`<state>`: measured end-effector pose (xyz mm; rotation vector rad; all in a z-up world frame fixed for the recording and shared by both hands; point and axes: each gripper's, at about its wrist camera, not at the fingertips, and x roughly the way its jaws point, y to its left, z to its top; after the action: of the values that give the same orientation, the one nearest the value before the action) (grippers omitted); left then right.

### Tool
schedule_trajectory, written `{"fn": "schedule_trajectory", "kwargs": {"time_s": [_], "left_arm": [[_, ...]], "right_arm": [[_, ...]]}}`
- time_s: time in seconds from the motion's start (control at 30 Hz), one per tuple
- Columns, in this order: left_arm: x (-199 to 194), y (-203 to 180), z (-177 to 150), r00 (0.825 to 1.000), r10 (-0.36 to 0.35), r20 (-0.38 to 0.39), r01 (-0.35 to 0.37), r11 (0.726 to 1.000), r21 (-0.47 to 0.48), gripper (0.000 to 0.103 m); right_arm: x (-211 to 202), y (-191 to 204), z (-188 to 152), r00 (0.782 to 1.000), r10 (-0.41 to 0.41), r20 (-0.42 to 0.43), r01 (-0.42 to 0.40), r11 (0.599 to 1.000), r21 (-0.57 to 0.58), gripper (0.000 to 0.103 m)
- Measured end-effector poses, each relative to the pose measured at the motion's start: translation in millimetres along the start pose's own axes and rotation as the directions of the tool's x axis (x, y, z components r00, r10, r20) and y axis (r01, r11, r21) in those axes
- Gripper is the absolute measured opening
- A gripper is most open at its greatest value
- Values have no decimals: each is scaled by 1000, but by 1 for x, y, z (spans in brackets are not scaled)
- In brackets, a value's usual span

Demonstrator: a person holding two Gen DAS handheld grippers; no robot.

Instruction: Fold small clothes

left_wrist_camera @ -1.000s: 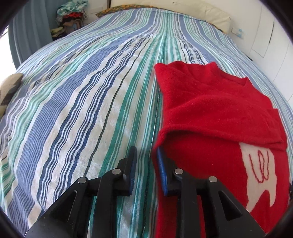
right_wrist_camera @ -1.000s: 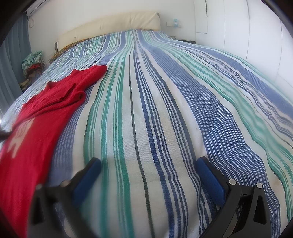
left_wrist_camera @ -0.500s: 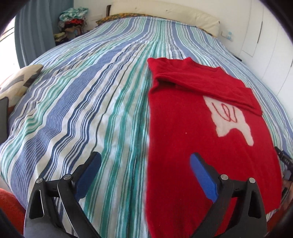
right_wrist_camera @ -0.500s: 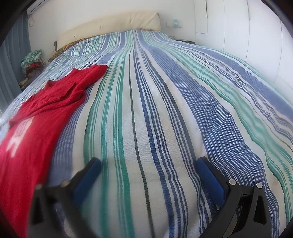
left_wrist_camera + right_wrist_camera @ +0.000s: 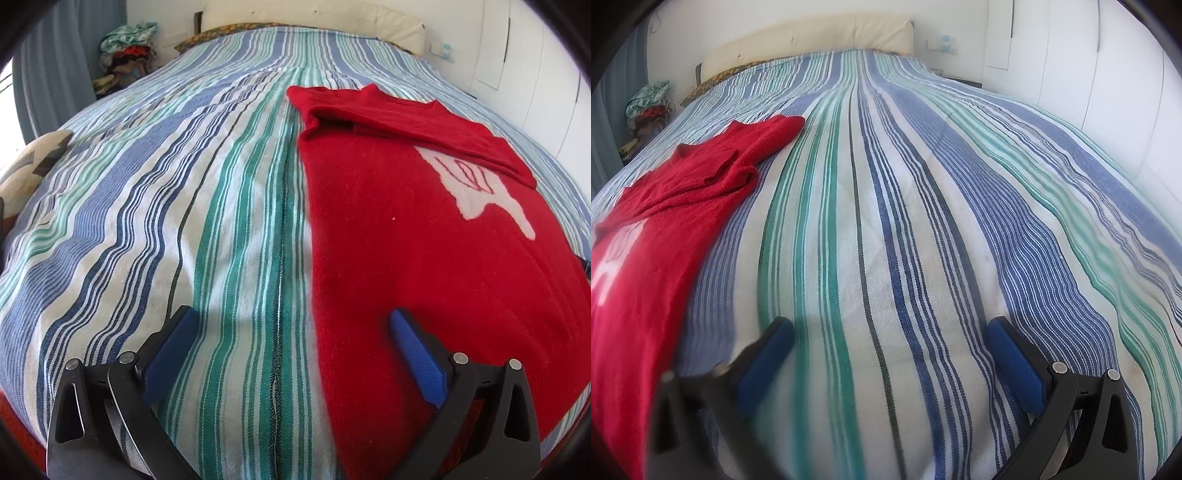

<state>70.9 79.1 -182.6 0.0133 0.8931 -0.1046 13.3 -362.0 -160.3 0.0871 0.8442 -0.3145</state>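
The red sweater (image 5: 424,236) lies flat on the striped bedspread (image 5: 147,206), its near edge under the left gripper (image 5: 291,332), whose empty jaws have just been opening wide. The right gripper (image 5: 890,339), also wide and empty, hovers over bare bedspread beside it. A shallow pinch could grab bedspread too, dragging the fold askew.

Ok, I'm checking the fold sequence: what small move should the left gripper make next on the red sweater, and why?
Probably bring the left gripper down onto the near edge of the red sweater. It has just opened, empty, straddling that edge; the sleeves are already folded in, so the bottom-up fold likely remains.
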Motion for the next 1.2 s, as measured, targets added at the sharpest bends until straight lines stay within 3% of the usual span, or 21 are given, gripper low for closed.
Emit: {"fn": "schedule_trajectory", "kwargs": {"time_s": [0.3, 0.53, 0.7, 1.2], "left_arm": [[5, -3, -2, 1000, 8, -1, -8, 1000, 15, 102], [9, -4, 4, 999, 28, -46, -29, 1000, -10, 103], [6, -3, -2, 1000, 23, -3, -23, 1000, -13, 103], [4, -3, -4, 1000, 23, 18, -23, 1000, -12, 103]], "right_arm": [[3, 0, 0, 1000, 3, -1, -3, 1000, 0, 103], [3, -1, -1, 1000, 6, 4, -6, 1000, 3, 103], [0, -3, -3, 1000, 13, 10, -13, 1000, 8, 103], [-3, -2, -5, 1000, 7, 14, -7, 1000, 6, 103]]}}
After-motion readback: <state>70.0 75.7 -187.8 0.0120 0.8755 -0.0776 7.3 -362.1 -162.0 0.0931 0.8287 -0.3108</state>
